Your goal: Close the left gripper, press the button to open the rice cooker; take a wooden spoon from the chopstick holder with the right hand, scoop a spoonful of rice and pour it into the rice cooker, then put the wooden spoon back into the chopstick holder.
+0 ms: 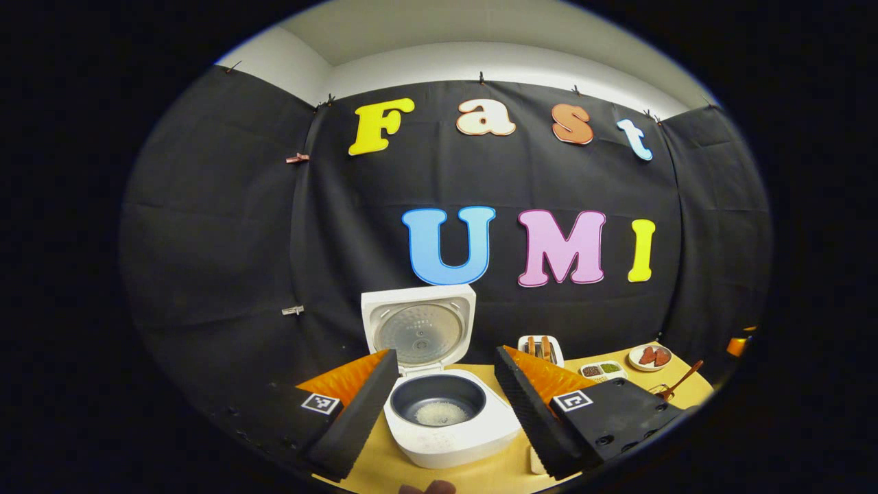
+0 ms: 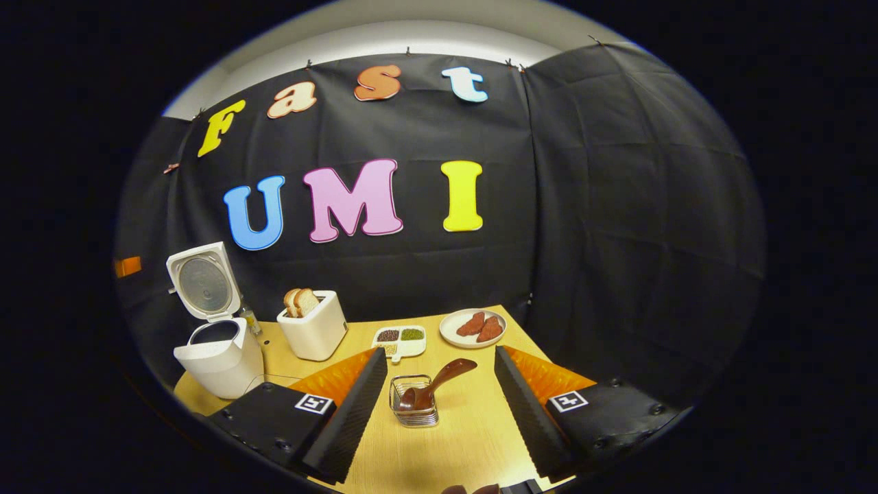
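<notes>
Right gripper [image 2: 435,405], fingers spread wide and empty, frames the spoon [image 2: 439,383] resting in the holder [image 2: 413,406], while the left gripper [image 1: 446,405], likewise wide, faces the open cooker [image 1: 446,418] holding rice [image 1: 439,413]; both should pull back level, avoiding the handle.

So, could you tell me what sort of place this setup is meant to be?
Probably a mock kitchen counter staged in a booth: an open rice cooker with rice inside, a toaster holding bread, and a wooden spoon in a wire holder on a wooden table.
</notes>
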Demonstrator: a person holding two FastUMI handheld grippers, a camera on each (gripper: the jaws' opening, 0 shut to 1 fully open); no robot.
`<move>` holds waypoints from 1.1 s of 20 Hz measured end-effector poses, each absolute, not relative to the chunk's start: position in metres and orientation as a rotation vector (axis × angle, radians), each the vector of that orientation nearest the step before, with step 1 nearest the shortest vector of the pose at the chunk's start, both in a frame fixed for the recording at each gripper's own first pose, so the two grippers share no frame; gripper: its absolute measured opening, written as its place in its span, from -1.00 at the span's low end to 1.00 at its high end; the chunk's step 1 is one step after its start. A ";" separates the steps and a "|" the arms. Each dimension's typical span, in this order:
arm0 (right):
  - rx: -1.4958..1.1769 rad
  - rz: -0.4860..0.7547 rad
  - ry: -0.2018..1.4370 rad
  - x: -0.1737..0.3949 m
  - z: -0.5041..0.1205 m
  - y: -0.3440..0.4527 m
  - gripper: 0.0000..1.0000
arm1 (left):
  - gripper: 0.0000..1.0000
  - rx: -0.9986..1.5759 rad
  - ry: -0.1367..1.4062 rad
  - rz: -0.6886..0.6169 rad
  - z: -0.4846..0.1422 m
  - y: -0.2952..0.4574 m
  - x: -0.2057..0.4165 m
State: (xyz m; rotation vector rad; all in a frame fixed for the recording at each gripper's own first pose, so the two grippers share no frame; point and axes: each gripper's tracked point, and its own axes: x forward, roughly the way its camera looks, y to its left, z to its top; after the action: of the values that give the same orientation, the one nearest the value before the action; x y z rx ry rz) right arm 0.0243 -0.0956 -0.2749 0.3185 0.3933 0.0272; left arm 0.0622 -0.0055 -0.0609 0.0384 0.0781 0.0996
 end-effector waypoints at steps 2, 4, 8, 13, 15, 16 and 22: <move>0.393 0.027 0.431 0.038 -0.300 -0.096 0.94 | 0.94 0.033 0.104 0.116 -0.068 -0.010 0.060; 0.455 0.033 0.468 0.052 -0.329 -0.093 0.94 | 0.94 0.036 0.123 0.131 -0.074 -0.014 0.059; 0.514 0.043 0.551 0.078 -0.390 -0.086 0.96 | 0.94 0.057 0.172 0.161 -0.083 -0.018 0.055; 0.536 0.096 0.584 0.109 -0.428 -0.061 0.92 | 0.94 0.095 0.212 0.223 -0.091 -0.009 0.046; 0.553 0.123 0.578 0.121 -0.434 -0.049 0.68 | 0.94 0.089 0.221 0.243 -0.094 -0.007 0.041; 0.553 0.120 0.575 0.127 -0.438 -0.045 0.35 | 0.94 0.081 0.227 0.254 -0.097 -0.004 0.038; 0.546 0.131 0.584 0.134 -0.446 -0.017 -0.45 | 0.94 0.060 0.270 0.320 -0.114 0.021 0.014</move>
State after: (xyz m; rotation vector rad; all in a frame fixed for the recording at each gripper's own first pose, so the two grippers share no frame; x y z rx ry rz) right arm 0.1338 -0.0174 -0.4461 0.5464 0.5835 0.1313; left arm 0.0138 0.0213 -0.1140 0.0602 0.2698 0.3196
